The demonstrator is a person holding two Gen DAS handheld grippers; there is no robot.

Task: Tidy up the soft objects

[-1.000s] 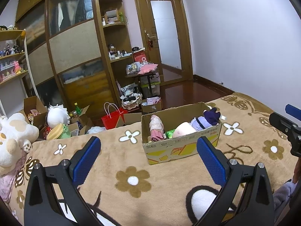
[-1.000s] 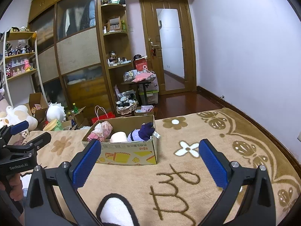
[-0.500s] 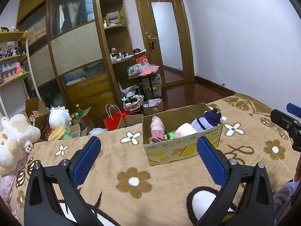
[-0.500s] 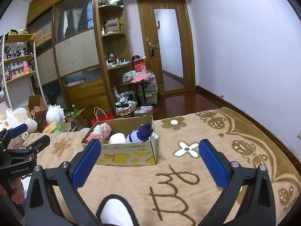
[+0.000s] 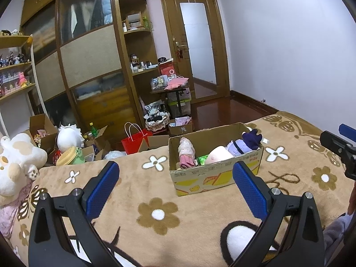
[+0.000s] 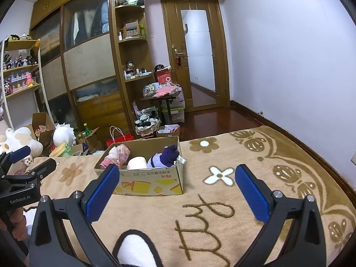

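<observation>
A cardboard box stands on the flowered brown blanket. It holds a pink plush, a pale pink round plush and a purple plush. The box also shows in the right wrist view, ahead and left. My left gripper is open and empty, held above the blanket in front of the box. My right gripper is open and empty, to the right of the box. Each gripper shows at the edge of the other's view.
A big white and tan plush lies at the blanket's left edge. Beyond the bed the floor holds open boxes, a white plush, a red bag and a small cluttered table. A wardrobe and door stand behind.
Both views have lifted slightly and drawn back a little from the box. Both grippers stay open and empty; the box and plush toys have not moved.
</observation>
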